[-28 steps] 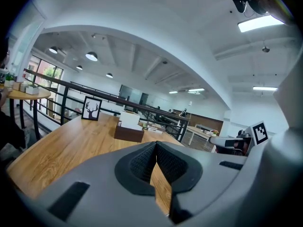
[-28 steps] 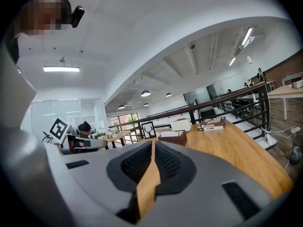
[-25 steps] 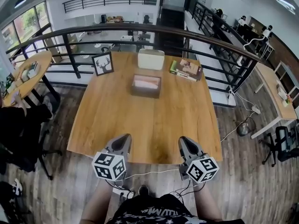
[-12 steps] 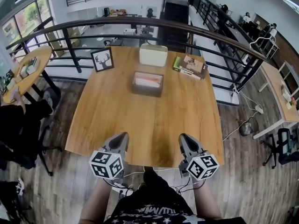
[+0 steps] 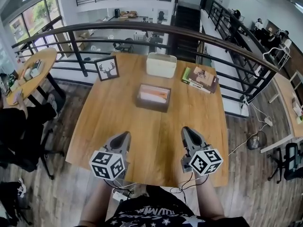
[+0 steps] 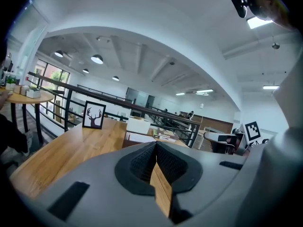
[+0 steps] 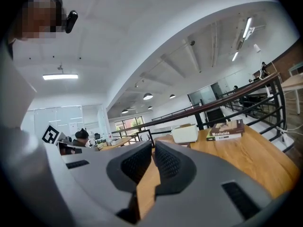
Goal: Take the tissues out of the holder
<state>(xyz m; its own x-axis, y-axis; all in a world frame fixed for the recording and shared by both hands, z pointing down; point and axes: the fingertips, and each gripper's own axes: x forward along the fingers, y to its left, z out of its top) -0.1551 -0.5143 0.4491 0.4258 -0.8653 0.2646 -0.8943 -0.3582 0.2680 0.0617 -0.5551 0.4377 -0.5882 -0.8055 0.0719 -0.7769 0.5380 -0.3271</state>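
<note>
The tissue holder (image 5: 153, 98), a dark brown open box with pale tissues (image 5: 154, 95) lying in it, stands at the middle of the wooden table (image 5: 118, 117). Both grippers hover over the table's near part, well short of the holder. My left gripper (image 5: 123, 137) is shut with nothing in it; in the left gripper view its jaws (image 6: 155, 144) meet at the tips, and the holder (image 6: 136, 138) shows just past them. My right gripper (image 5: 187, 132) is also shut and empty, its tips (image 7: 153, 146) close together in the right gripper view.
Behind the holder stands a white box (image 5: 161, 64). A framed deer picture (image 5: 107, 68) is at the far left and stacked books (image 5: 200, 78) at the far right. A dark railing (image 5: 222, 37) runs past the table's far edge. A round side table (image 5: 29, 72) stands left.
Both grippers have come forward from below the near edge to over the table. The head view has shifted, so the table sits nearer. The jaws stay shut.
</note>
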